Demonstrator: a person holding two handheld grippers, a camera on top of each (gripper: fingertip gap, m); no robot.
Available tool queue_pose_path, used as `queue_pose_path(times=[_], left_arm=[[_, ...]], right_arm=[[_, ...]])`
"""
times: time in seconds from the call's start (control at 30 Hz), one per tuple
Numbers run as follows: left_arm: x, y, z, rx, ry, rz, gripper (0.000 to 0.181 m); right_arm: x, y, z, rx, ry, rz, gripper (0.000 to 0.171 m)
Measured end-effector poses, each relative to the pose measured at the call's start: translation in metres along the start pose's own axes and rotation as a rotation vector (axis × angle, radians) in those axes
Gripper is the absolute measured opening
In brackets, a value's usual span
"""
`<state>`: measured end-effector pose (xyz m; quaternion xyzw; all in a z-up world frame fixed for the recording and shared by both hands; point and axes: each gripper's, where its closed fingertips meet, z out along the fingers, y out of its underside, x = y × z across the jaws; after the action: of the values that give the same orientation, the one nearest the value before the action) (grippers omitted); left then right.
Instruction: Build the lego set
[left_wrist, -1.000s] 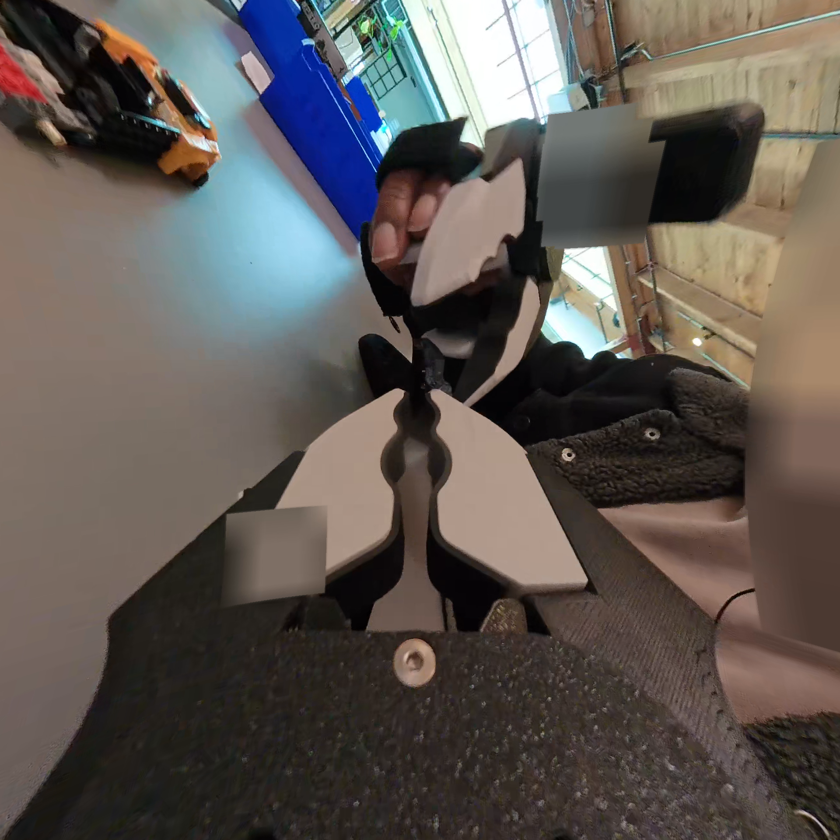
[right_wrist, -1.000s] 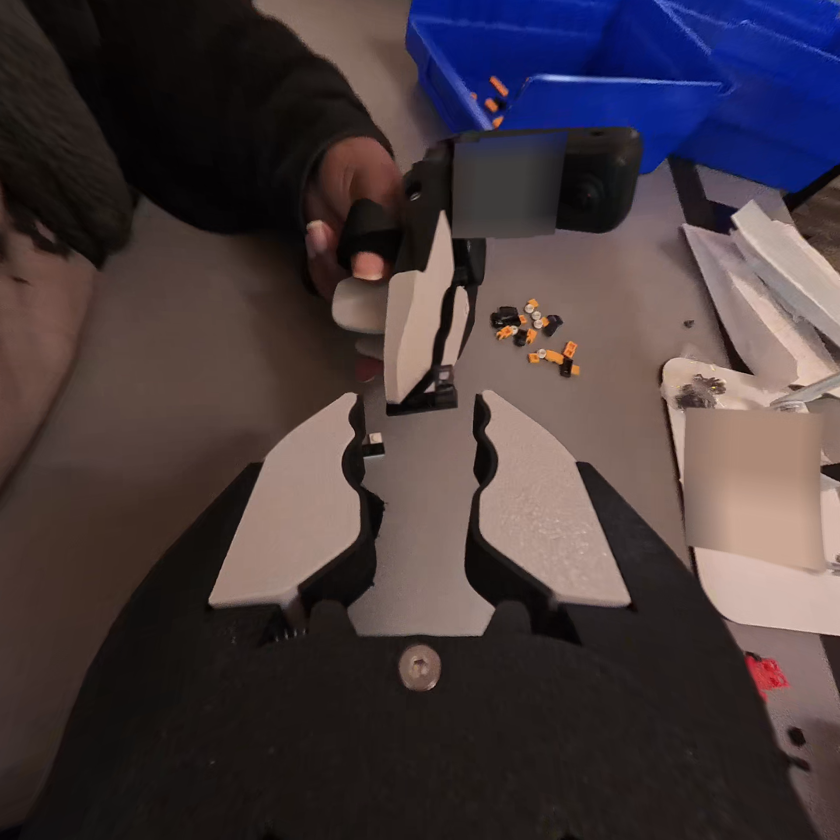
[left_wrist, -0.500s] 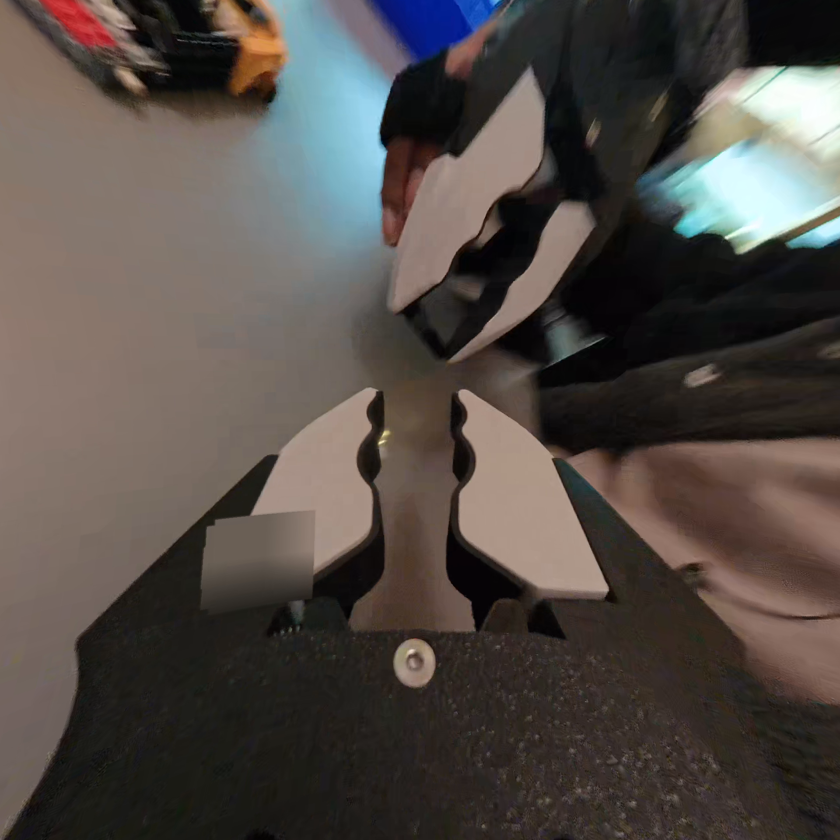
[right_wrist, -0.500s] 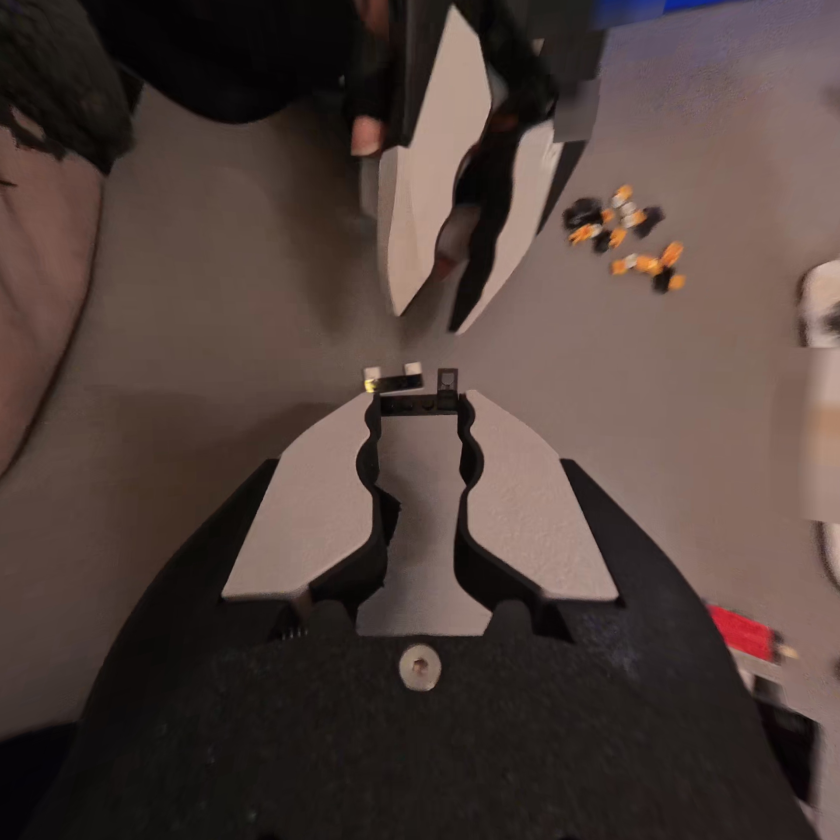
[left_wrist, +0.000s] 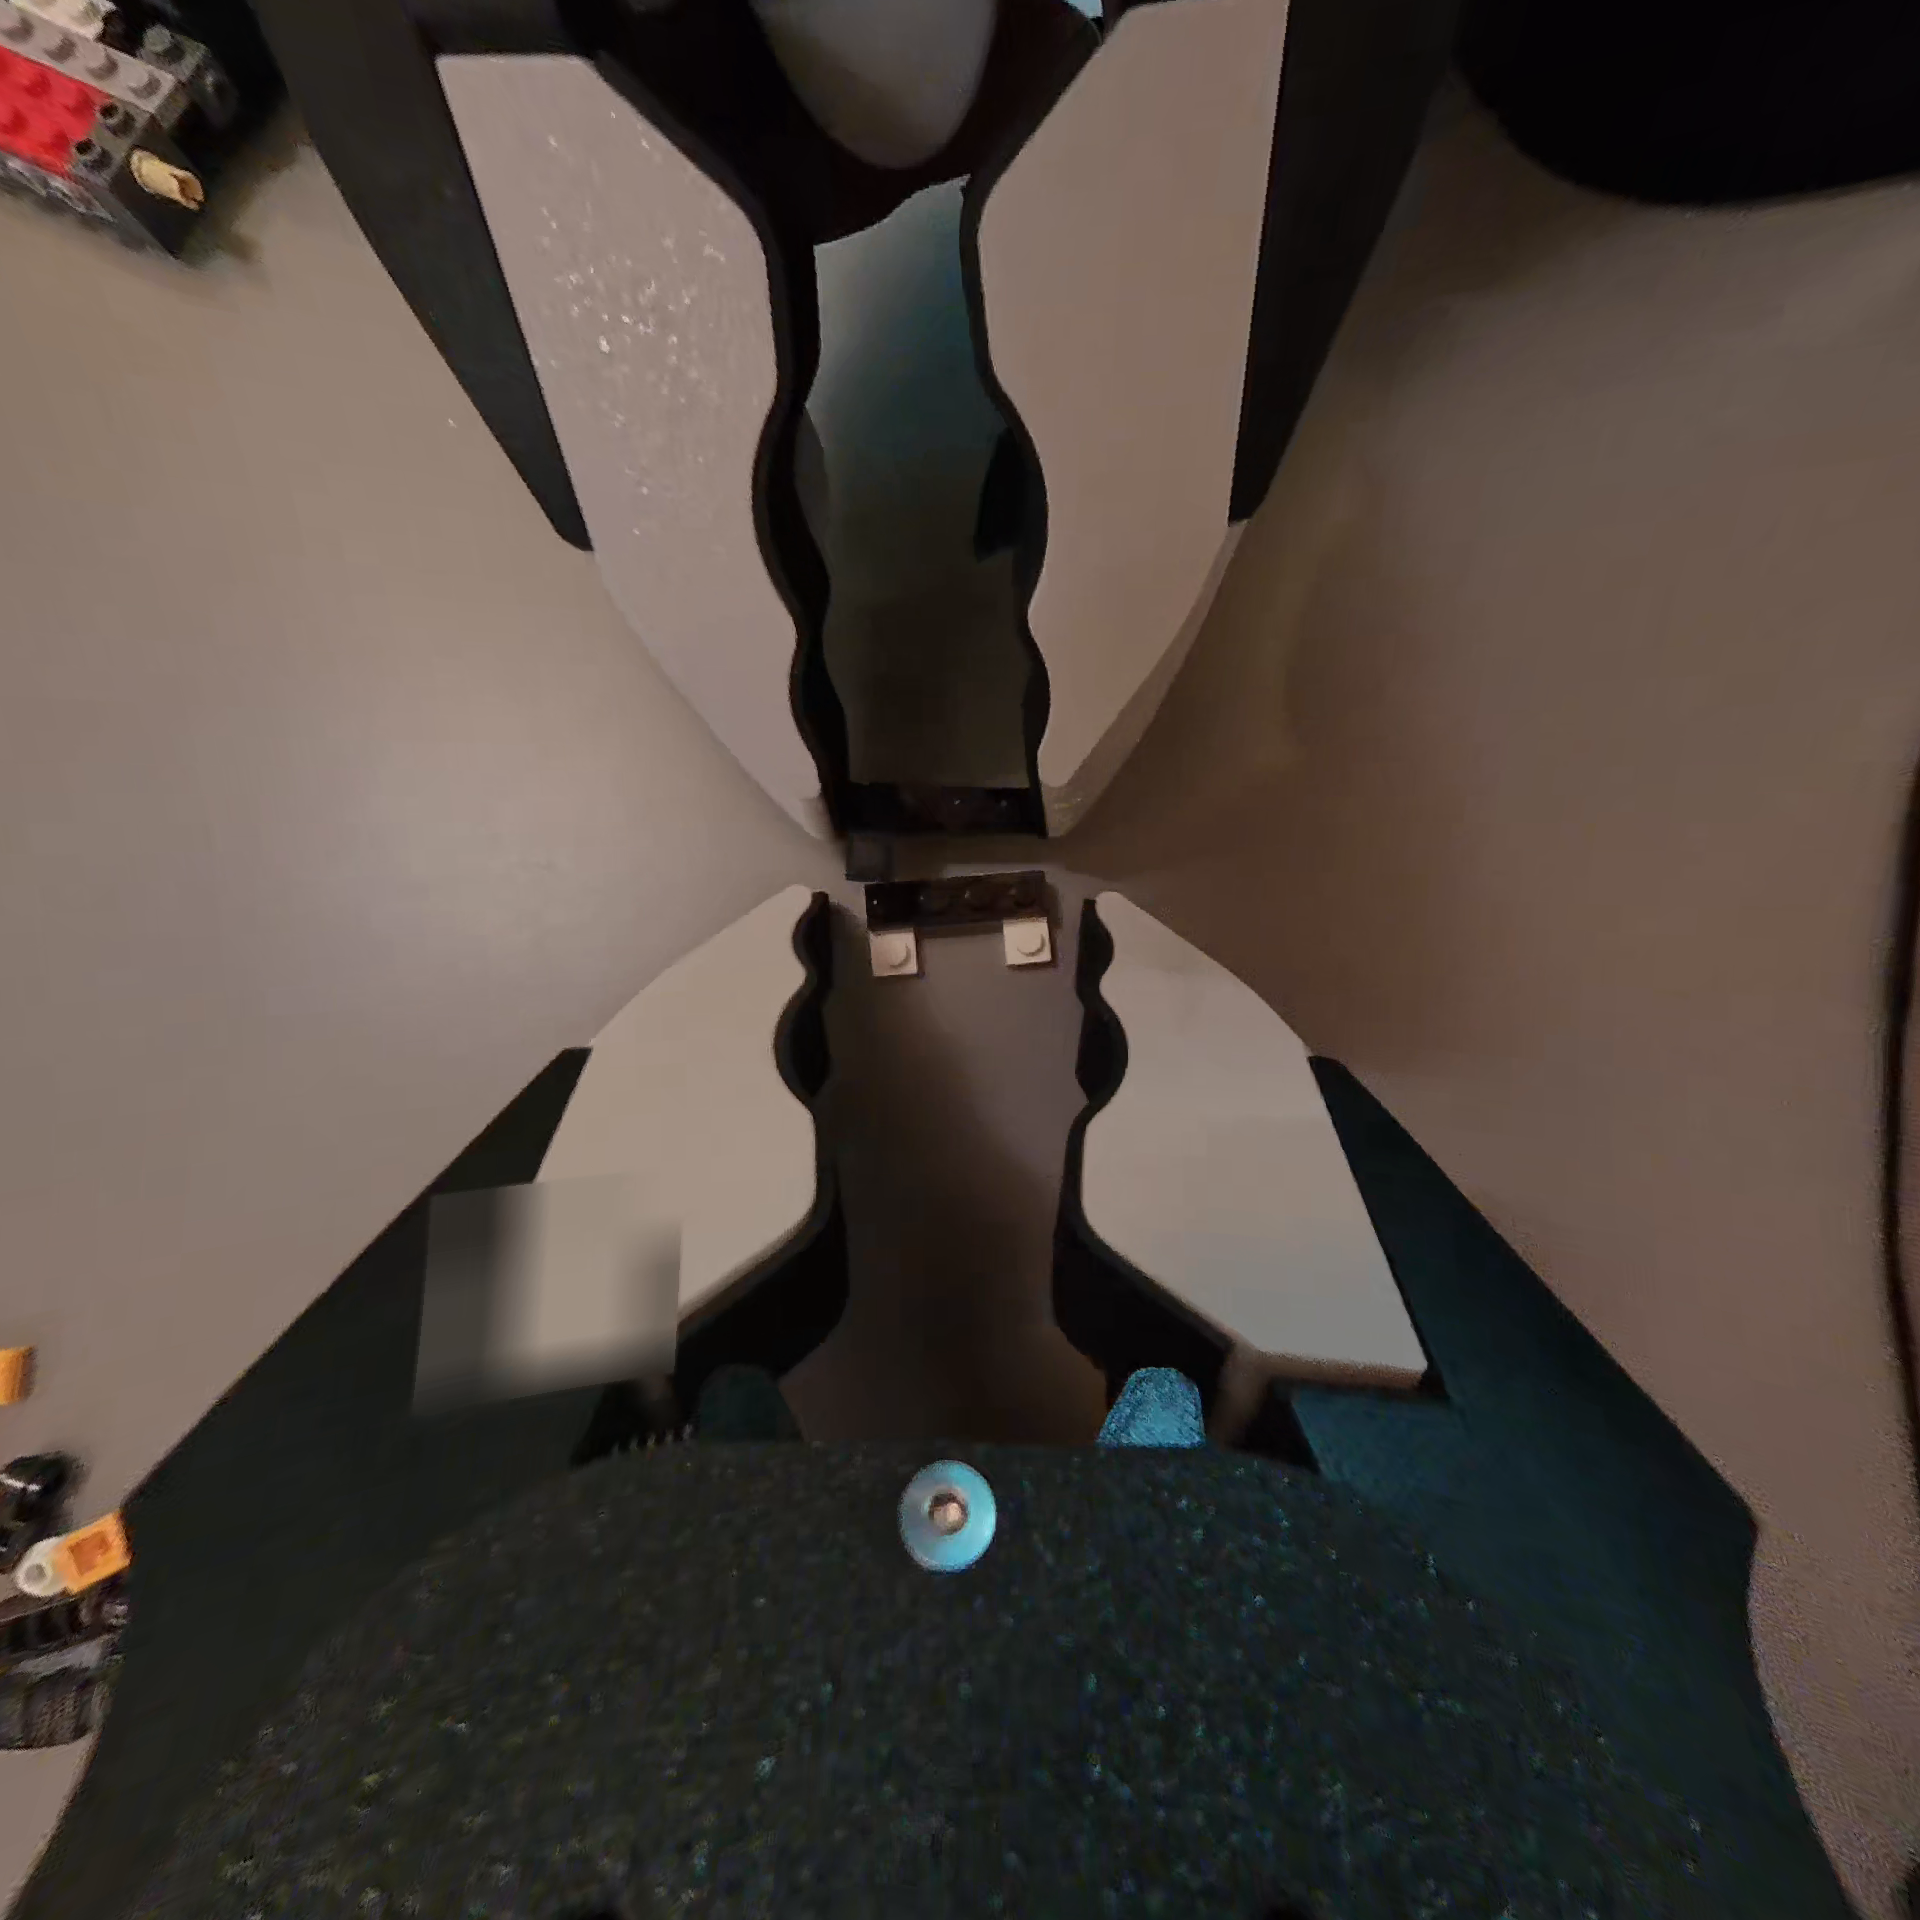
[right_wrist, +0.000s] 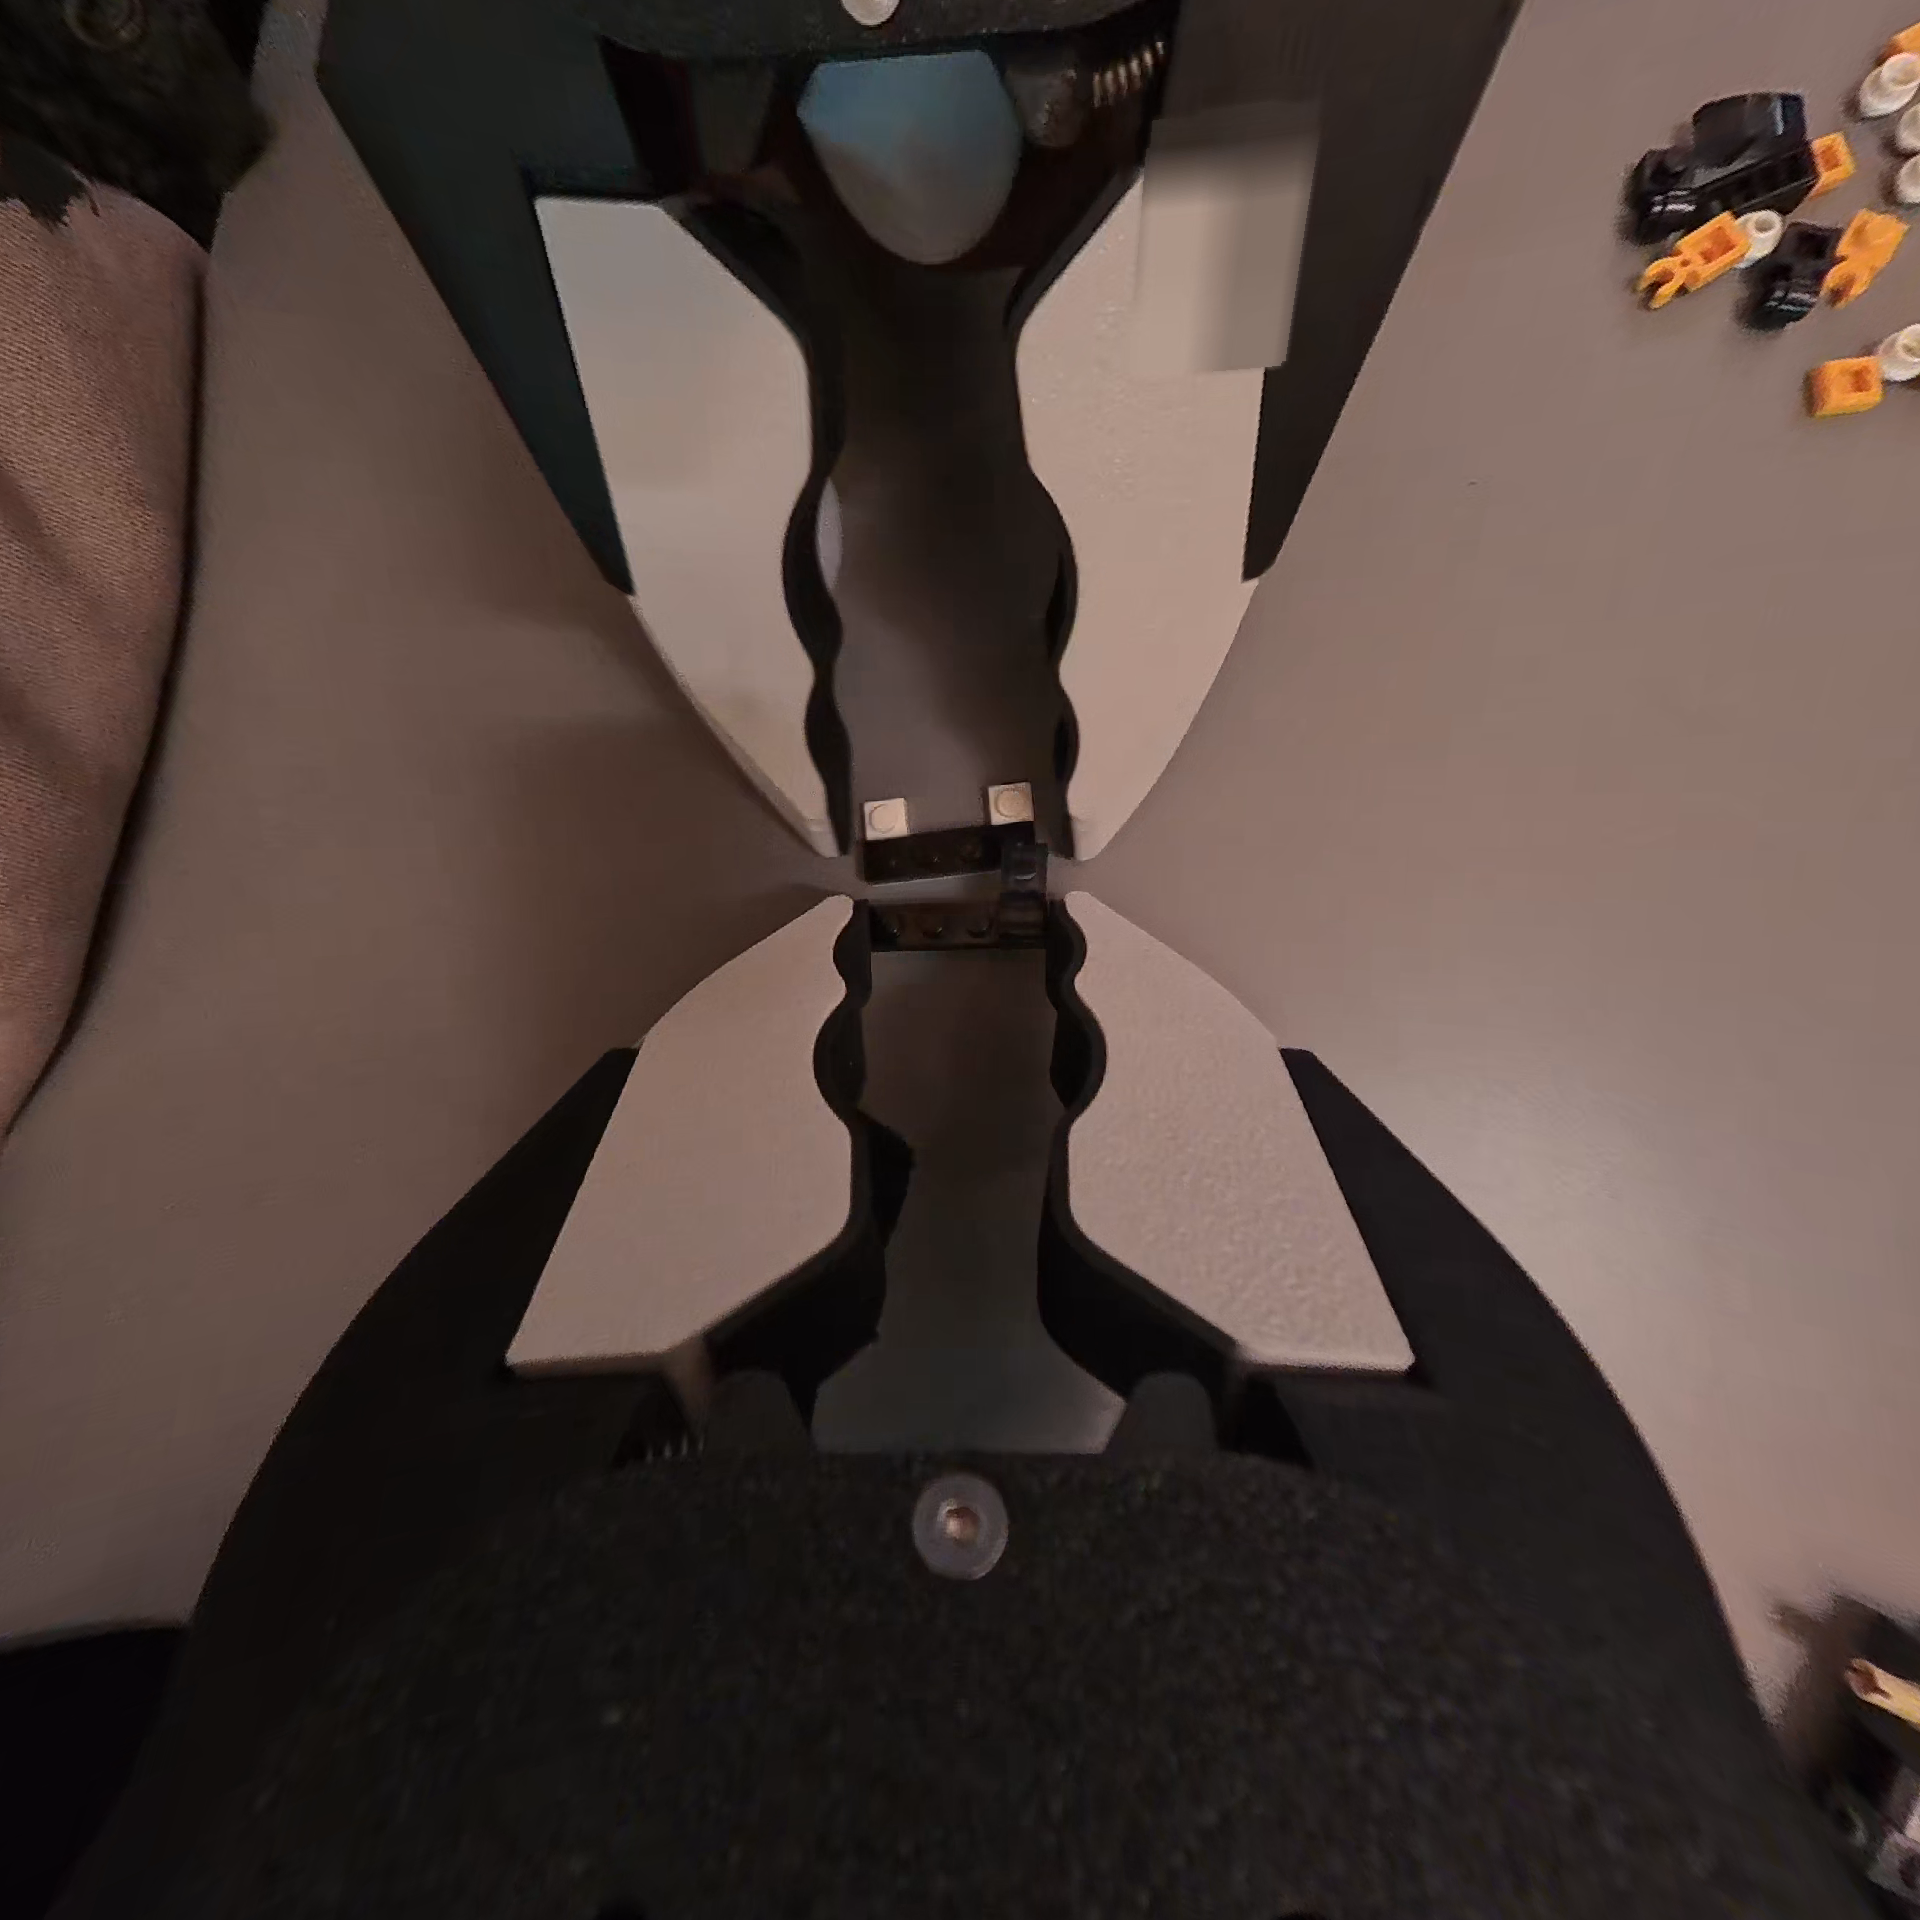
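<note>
Joining step: right gripper (right_wrist: 956, 920) jaws clamp a black studded plate (right_wrist: 940, 925) — left gripper (left_wrist: 951, 914) jaws open around the white-tabbed black plate (left_wrist: 961, 904) opposite; next, align studs.

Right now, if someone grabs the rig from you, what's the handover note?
Left gripper: open, tips on either side of a black plate with two white studs, not clamping it.
Right gripper: shut on a second black plate, facing the left tip to tip.
The plates sit edge to edge with a thin gap, not joined.
Loose orange and black bits and the part-built model lie off to the sides.
Left to do: probably grip the studded plate, join the two, then carry on with the build.
</note>
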<state>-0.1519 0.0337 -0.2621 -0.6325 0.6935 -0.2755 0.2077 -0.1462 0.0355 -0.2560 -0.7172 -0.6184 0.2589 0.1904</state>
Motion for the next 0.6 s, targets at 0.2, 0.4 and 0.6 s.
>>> queue_pose_path(times=[0.2,0.4,0.6], left_arm=[[-0.0003,0.0002,-0.0005,0.017,0.048,0.082,0.032],[-0.0021,0.0019,-0.0021,0.024,0.058,0.106,0.032],[-0.0018,0.0018,-0.0017,0.028,0.056,0.121,0.033]], right_arm=[[-0.0009,0.0006,0.0047,-0.032,-0.011,0.014,0.032],[0.0000,-0.0004,0.0051,-0.050,-0.006,0.038,0.032],[0.0004,-0.0021,0.0065,-0.057,0.004,0.050,0.032]])
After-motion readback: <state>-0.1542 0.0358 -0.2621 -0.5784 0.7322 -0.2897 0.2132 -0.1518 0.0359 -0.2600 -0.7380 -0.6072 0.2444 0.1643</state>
